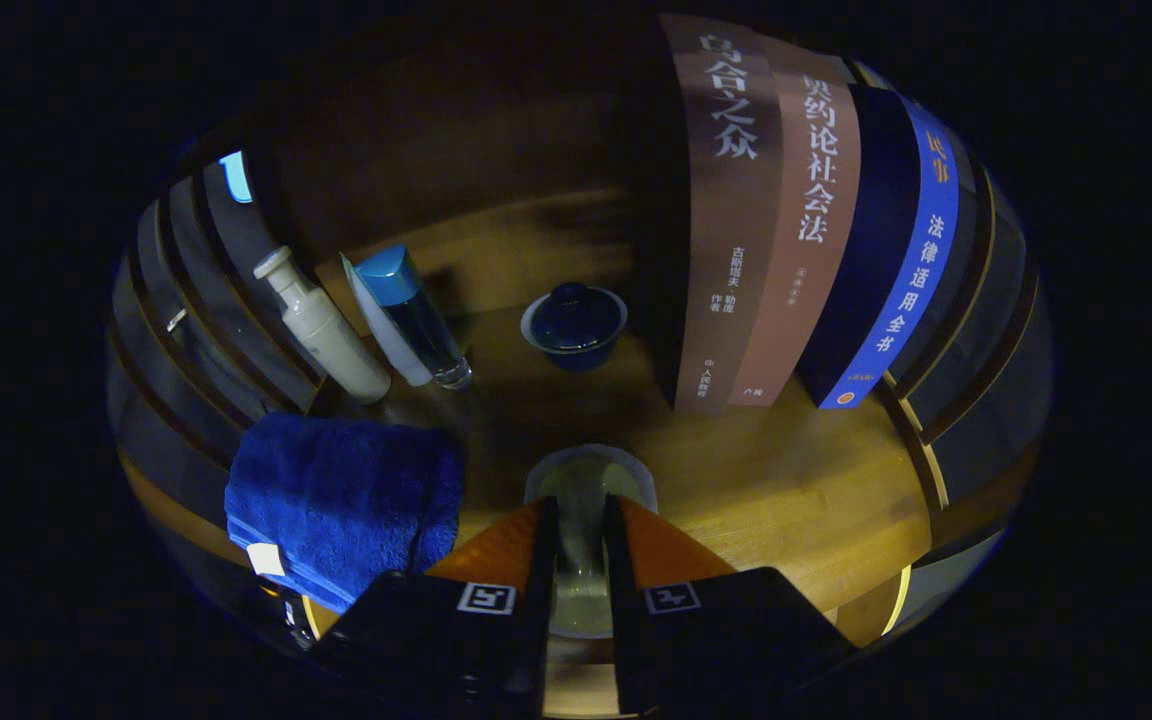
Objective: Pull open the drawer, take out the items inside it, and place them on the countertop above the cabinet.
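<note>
Gripper [579,520]: clenched on a cup [588,480], both fingers pressing its sides.
Cup: between the fingers, above the countertop [786,490].

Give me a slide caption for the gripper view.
Gripper shut on a pale cup over the wooden countertop, beside a blue towel.

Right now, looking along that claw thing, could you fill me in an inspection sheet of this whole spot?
Surface: wooden countertop, dimly lit.
Job's things: pale glass cup between the fingers; whether it came from the drawer cannot be told.
Clutter: folded blue towel; cream pump bottle and blue-capped bottle leaning at the back; lidded blue bowl; three upright books.
Claw: claw with a finger on each side of the cup; whether they press it cannot be told.
Cables: nothing seen.
Surroundings: slatted panels on both sides.
</note>
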Available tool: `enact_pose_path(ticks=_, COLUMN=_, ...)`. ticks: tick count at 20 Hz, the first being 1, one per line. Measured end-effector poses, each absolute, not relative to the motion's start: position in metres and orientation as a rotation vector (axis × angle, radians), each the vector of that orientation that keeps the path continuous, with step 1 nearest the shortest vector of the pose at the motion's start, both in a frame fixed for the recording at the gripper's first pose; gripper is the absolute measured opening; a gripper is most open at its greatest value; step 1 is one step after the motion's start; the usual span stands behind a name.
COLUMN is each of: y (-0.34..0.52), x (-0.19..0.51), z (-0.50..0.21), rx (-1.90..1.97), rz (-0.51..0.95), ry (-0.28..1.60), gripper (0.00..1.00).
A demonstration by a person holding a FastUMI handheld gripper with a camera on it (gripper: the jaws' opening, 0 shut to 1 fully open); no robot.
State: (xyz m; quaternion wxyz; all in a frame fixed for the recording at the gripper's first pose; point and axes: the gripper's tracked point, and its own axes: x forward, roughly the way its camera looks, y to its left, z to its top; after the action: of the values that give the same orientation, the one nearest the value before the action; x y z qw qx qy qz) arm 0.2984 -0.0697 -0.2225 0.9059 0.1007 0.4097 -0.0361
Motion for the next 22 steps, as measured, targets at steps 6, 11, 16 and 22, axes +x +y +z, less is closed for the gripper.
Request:
enact_pose_path(ticks=6, y=-0.067, x=0.289, z=-0.224, rx=0.214, rz=-0.053, ry=0.831, gripper=0.97)
enact_pose_path(ticks=11, y=-0.066, x=0.269, z=-0.197, rx=0.187, rz=-0.057, ry=0.719, gripper=1.0)
enact_pose_path(ticks=16, y=-0.057, x=0.212, z=-0.14, rx=0.148, rz=-0.048, ry=0.51, gripper=1.0)
enact_pose_path(ticks=22, y=-0.041, x=0.112, z=-0.095, rx=0.14, rz=-0.024, ry=0.279, gripper=1.0)
